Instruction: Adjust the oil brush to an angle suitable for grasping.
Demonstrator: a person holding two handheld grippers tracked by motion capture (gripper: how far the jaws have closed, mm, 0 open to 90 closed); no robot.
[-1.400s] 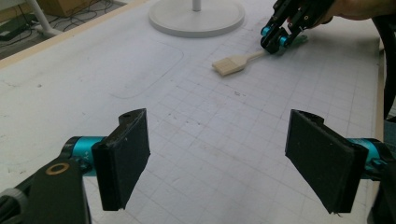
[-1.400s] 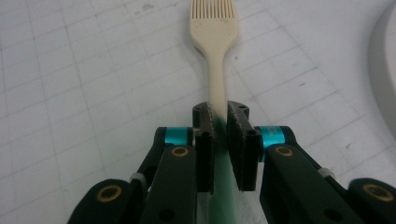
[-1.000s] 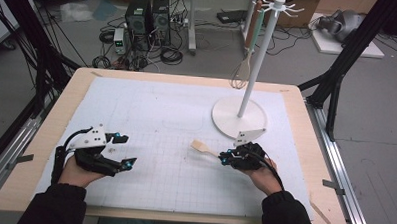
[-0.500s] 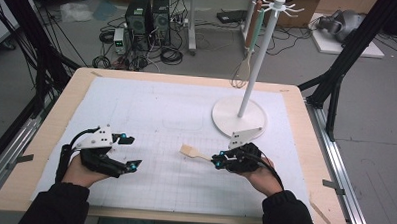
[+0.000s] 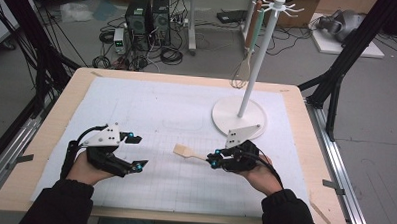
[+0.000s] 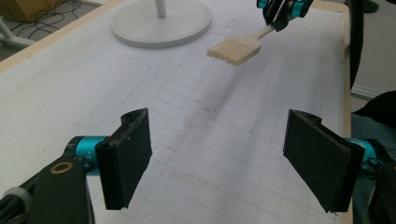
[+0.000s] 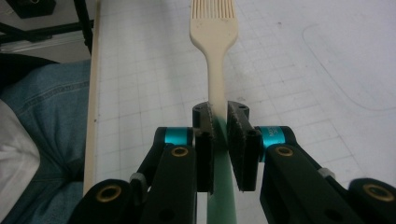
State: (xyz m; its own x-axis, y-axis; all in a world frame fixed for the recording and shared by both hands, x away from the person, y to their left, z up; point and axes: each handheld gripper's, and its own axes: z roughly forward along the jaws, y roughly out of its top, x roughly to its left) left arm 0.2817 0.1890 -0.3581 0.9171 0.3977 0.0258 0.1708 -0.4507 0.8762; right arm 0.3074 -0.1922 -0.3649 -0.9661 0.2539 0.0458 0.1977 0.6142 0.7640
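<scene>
The right gripper (image 5: 216, 159) is clamped on the handle of the basting brush (image 7: 213, 28), whose long axis runs straight out ahead of the jaws, bristles at the far end, pointing across the table toward the left gripper (image 5: 135, 151). The brush seems lifted off the mat, though the high view is too coarse to be sure. The left gripper's 2 jaws stand wide apart and empty, with the bristle end ahead of them. The stand (image 5: 239, 116) rises just beyond the right hand (image 5: 257, 169), the nearer one.

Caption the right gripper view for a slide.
Right gripper clamps a cream basting brush by its handle above the gridded mat.
</scene>
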